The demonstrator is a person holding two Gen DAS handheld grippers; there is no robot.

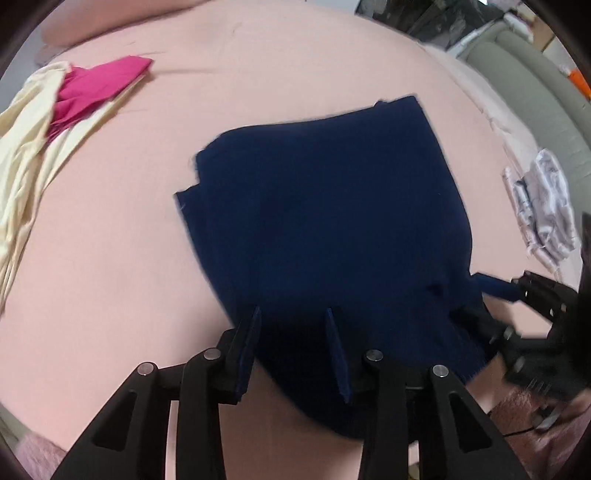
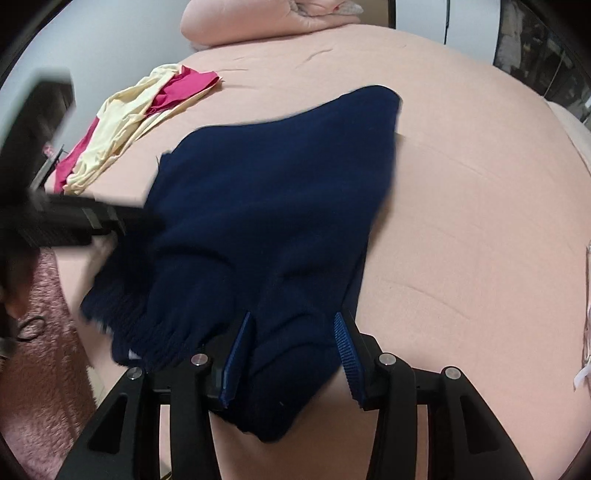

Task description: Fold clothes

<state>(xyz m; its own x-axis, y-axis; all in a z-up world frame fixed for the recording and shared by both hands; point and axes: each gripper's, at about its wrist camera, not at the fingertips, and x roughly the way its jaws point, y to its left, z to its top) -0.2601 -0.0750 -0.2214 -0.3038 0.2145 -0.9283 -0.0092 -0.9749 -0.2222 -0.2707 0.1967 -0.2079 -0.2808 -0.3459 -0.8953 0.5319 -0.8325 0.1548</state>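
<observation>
A dark navy knit garment [image 1: 325, 206] lies partly folded on the pink bed sheet [image 1: 129, 258]; it also shows in the right wrist view [image 2: 266, 206]. My left gripper [image 1: 293, 317] is open, its two blue-padded fingers spread over the garment's near ribbed edge. My right gripper [image 2: 293, 325] is open too, its fingers straddling the near right corner of the garment. The right gripper shows at the right edge of the left wrist view [image 1: 517, 291]; the left gripper shows blurred at the left of the right wrist view [image 2: 122, 221].
A cream garment [image 1: 26, 155] and a magenta one [image 1: 96, 88] lie at the far left of the bed. A white patterned cloth [image 1: 543, 206] lies at the right edge. A pink pillow [image 2: 258, 22] is at the head. A fuzzy pink rug [image 2: 40, 369] lies beside the bed.
</observation>
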